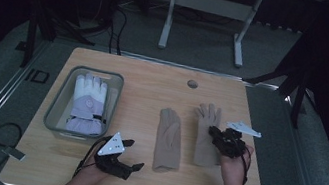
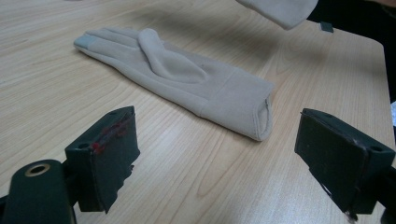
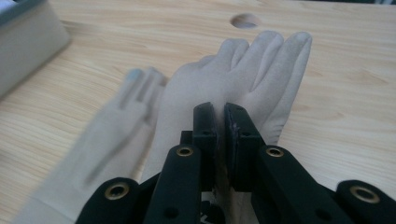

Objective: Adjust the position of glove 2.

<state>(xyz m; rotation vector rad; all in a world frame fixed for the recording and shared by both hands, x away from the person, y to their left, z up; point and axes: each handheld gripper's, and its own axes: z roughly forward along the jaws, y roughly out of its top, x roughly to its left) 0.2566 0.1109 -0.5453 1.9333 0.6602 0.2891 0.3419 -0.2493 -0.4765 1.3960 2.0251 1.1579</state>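
Right hand-held gripper [image 3: 220,122]: jaws together, pinching the fabric of the right glove [image 3: 261,70] near its palm; the pads meet with beige cloth caught between them
Right glove: beige, fingers pointing away from the right hand-held gripper toward the far table edge; in the left gripper view its cuff [image 2: 280,9] hangs clear of the wood, so that end is lifted
Left glove [image 1: 168,139]: beige, flat on the table [image 1: 138,179], just beside the right glove on its left and between the two hand-held grippers; cuff toward the person, fingertips away, thumb folded over the palm
Left hand-held gripper [image 1: 134,154]: jaws wide apart, nothing between them; low over the table with the cuff of the left glove just ahead of it, not touching
Bin [image 1: 60,100]: grey, beyond and to the left of the left hand-held gripper, well apart from the right one
Ski glove [image 1: 88,102]: white and lilac, lying inside the bin with fingers pointing away
Table hole [image 1: 193,83]: round, beyond the right glove's fingertips
Hands: a bare hand [image 1: 233,167] grips the right hand-held gripper from the near edge
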